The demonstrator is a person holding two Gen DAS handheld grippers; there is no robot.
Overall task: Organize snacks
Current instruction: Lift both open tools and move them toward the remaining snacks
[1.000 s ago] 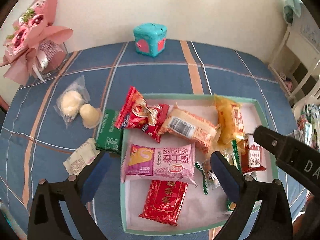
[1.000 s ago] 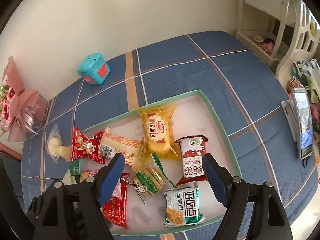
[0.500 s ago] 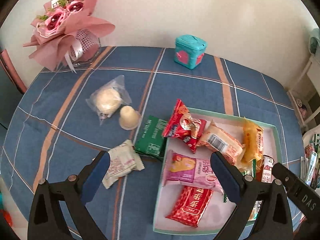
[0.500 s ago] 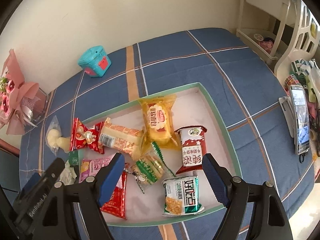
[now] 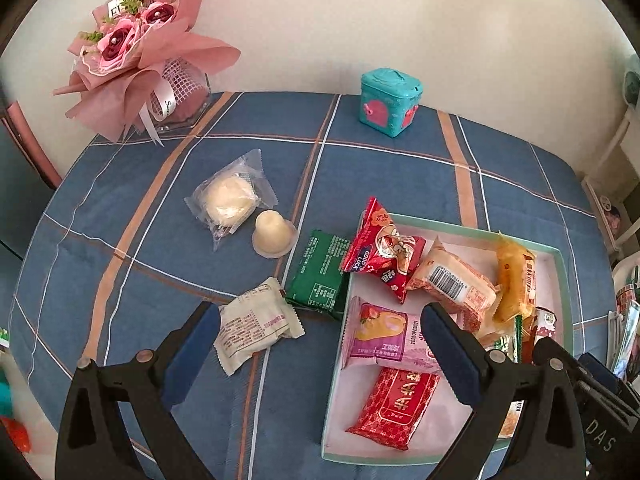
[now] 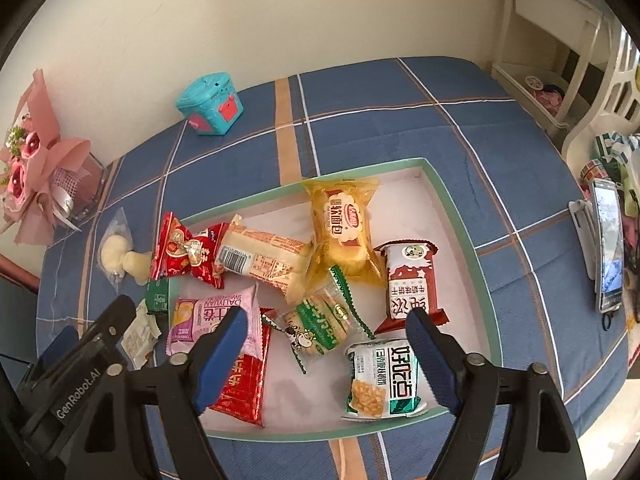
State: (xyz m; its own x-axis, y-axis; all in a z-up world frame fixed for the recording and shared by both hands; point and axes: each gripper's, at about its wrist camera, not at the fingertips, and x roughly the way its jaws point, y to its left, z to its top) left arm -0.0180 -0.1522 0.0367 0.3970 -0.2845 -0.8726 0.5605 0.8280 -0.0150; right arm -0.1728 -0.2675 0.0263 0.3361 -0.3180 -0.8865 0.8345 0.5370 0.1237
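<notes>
A shallow green-rimmed tray (image 6: 452, 208) holds several snack packets: a yellow bread pack (image 6: 344, 228), a red-and-white packet (image 6: 410, 284), a green-edged biscuit (image 6: 324, 326) and a white-and-green packet (image 6: 382, 380). On the blue cloth left of the tray (image 5: 562, 276) lie a cream packet (image 5: 254, 330), a dark green packet (image 5: 320, 276), a jelly cup (image 5: 274, 234) and a clear-wrapped bun (image 5: 230, 200). My left gripper (image 5: 320, 350) hangs open above the cream packet and the tray's left edge. My right gripper (image 6: 326, 346) is above the tray, its jaws opening, nothing between them.
A teal box (image 5: 390, 100) stands at the back by the wall. A pink paper bouquet (image 5: 148, 56) fills the back left corner. A phone (image 6: 610, 240) on a stand and white furniture (image 6: 560, 40) sit beyond the table's right edge.
My left gripper has swung left, off the tray, so the loose packets on the cloth come into view. My right gripper's jaws have spread a little wider.
</notes>
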